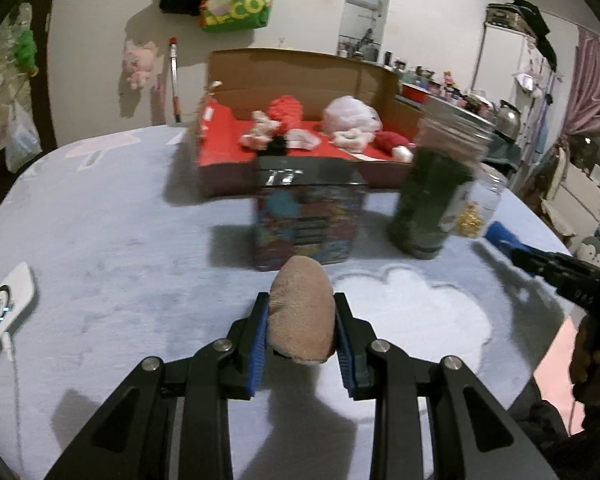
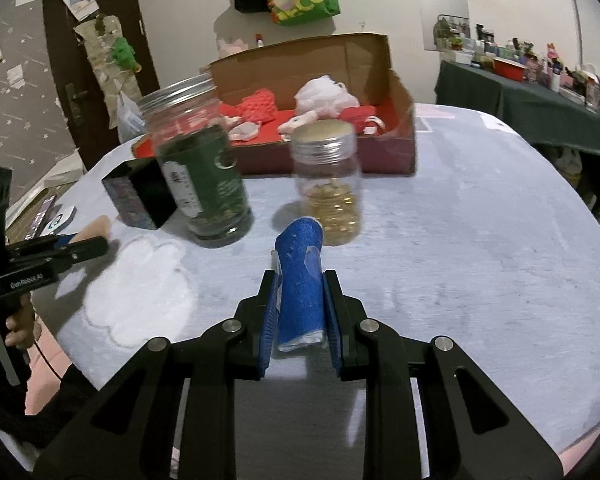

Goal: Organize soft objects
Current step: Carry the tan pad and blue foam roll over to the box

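My left gripper is shut on a tan plush piece and holds it above the table, short of a dark printed tin. My right gripper is shut on a blue sparkly soft roll in front of a small jar of gold beads. A cardboard box with a red floor stands at the back; it holds red, pink and white soft toys. The box also shows in the right wrist view. The left gripper with the tan piece shows at the left of that view.
A tall jar with dark green contents stands right of the tin, also in the right wrist view. A white device with a cable lies at the table's left edge. The table wears a pale blue fleece cover.
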A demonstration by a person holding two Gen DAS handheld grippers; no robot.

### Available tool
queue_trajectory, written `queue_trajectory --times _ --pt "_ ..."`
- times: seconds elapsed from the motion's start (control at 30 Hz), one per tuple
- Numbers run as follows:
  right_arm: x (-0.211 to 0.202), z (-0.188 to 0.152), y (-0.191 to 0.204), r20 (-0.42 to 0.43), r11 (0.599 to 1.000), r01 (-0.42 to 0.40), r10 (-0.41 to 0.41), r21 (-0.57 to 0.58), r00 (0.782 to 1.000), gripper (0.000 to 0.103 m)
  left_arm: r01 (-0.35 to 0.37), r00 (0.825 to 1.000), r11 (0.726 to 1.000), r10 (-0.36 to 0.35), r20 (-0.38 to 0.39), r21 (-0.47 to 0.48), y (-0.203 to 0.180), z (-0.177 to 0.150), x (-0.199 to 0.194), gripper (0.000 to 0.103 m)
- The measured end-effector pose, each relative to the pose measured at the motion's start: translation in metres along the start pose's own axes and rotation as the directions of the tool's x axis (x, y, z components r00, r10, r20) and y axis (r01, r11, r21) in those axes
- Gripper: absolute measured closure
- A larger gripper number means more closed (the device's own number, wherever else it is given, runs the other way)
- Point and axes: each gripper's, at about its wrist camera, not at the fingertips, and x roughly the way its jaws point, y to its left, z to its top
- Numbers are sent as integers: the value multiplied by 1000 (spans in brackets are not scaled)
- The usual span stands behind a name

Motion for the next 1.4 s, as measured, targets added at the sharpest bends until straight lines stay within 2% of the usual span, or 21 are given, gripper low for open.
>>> queue_trajectory --times 0.3,0.53,0.8,1.07,1.17,1.4 --pt "2 4 -25 -18 1000 20 -20 10 1000 82 -41 999 999 42 -2 22 27 6 2 71" --pt "5 13 -42 -28 1000 25 -25 11 999 82 -35 999 999 36 -20 40 42 17 12 71" --pt "12 33 -57 -51 999 23 -24 -23 998 82 1 999 996 4 -50 94 52 38 26 71" --pt "21 51 -62 -69 998 -36 32 -57 997 82 98 994 990 -93 -54 98 64 61 34 71" --pt "23 58 -64 -69 997 -36 31 -74 997 82 124 992 986 -119 -48 108 65 70 35 71" --pt "31 77 -66 -77 992 -60 52 -107 996 82 135 990 980 -130 -46 145 65 91 36 71"
